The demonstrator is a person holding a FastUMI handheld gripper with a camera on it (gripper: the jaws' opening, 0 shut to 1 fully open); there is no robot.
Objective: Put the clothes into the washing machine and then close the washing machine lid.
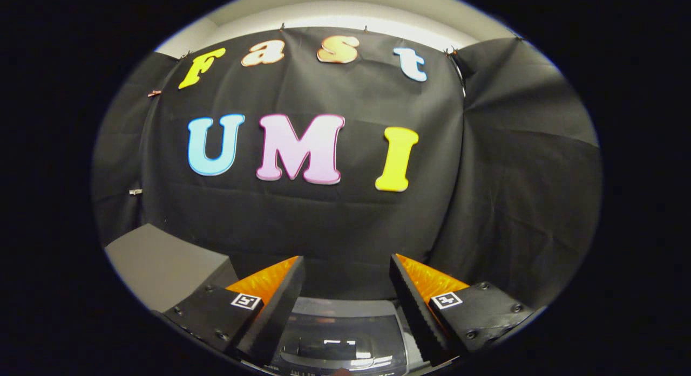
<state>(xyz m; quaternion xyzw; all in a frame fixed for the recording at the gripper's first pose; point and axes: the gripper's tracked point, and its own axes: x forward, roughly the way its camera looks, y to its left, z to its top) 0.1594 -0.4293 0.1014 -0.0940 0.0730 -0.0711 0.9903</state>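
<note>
Below your fingers sits the washing machine, its dark glass lid lying flat and apparently down. Your gripper hangs above it, spread and holding nothing. Clothes unseen: this fits either waiting to load or loaded and closed.

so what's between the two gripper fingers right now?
Nothing gripped: the gripper is open, and through the gap the gripper view shows the washing machine's dark glossy lid below, black cloth wall beyond.

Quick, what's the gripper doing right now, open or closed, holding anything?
Gripper: open, holding nothing, fingers apart above the washing machine.
</note>
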